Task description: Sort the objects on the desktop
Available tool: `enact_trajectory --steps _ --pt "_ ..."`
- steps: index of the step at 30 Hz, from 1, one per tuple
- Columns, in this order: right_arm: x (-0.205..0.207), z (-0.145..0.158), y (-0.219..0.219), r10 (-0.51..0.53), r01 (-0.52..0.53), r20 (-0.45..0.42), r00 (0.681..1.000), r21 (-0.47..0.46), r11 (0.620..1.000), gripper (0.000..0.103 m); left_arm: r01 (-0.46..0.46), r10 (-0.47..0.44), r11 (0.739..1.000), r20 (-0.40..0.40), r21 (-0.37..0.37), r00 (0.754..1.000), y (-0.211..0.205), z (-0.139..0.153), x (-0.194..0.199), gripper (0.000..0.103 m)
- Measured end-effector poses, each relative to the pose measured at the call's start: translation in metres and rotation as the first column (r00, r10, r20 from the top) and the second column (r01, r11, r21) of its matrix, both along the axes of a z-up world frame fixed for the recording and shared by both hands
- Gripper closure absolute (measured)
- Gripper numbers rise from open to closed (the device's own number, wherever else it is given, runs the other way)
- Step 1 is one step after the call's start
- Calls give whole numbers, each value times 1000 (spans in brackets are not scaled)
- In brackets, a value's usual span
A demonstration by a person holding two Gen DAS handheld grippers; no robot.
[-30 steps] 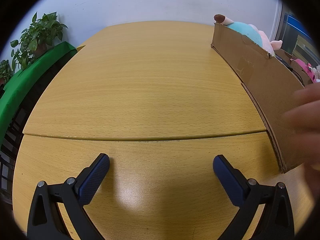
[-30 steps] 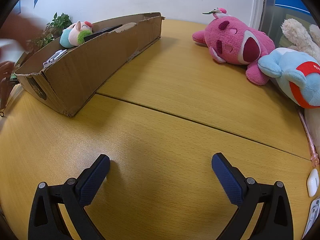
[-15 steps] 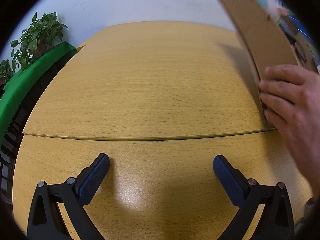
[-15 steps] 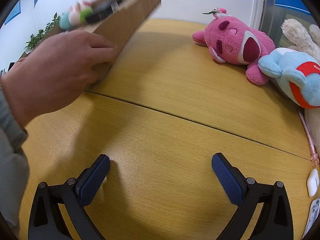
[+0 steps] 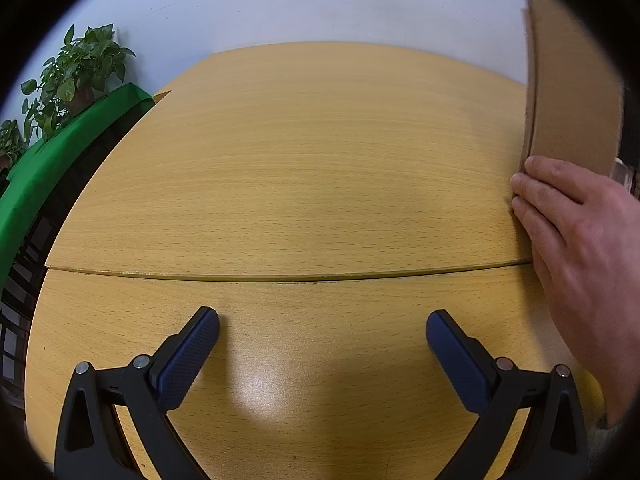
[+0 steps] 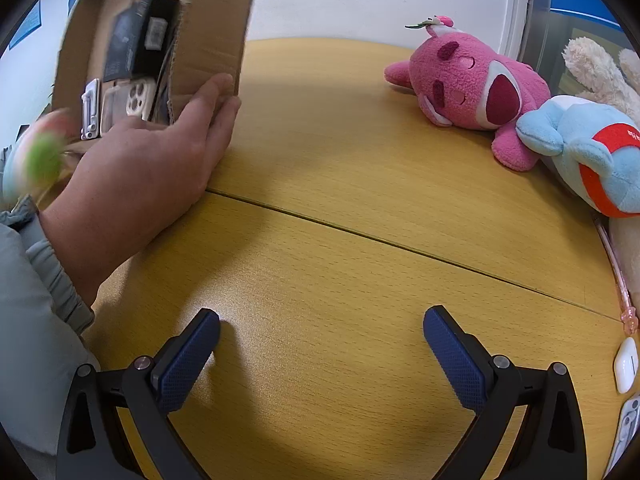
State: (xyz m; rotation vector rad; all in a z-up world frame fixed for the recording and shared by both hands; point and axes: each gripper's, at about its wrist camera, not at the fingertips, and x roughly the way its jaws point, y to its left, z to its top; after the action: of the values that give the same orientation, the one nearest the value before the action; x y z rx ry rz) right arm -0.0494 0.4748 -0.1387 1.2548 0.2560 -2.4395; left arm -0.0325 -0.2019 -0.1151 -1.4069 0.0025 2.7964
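Observation:
A person's bare hand [image 6: 152, 168] tips a long cardboard box [image 6: 208, 28] up on end at the left of the right wrist view. Inside it I see a black box [image 6: 140, 36], a phone case [image 6: 138, 98] and a white clip [image 6: 90, 108]. A blurred pink and green plush [image 6: 38, 156] is tumbling out at the far left. The box [image 5: 572, 80] and hand [image 5: 576, 232] also show at the right of the left wrist view. My left gripper [image 5: 322, 338] and my right gripper [image 6: 321, 336] are both open, empty and low over the wooden table [image 5: 300, 160].
A pink plush [image 6: 468, 88], a blue plush [image 6: 588, 152] and a cream plush [image 6: 600, 72] lie at the right. A white earbud case [image 6: 626, 364] and a phone [image 6: 626, 424] sit at the right edge. A potted plant [image 5: 76, 76] and green cloth [image 5: 60, 148] stand beyond the table's left.
The hand has come in, gripped the cardboard box and tilted it from flat to nearly upright, so its contents slide and a plush falls out. Both grippers have stayed still.

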Motion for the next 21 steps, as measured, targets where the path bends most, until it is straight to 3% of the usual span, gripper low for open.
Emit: enact_trajectory --steps 21 --pt "-1 0 1 1 -1 1 1000 1 1000 0 -2 2 1000 4 0 1000 2 0 0 0"
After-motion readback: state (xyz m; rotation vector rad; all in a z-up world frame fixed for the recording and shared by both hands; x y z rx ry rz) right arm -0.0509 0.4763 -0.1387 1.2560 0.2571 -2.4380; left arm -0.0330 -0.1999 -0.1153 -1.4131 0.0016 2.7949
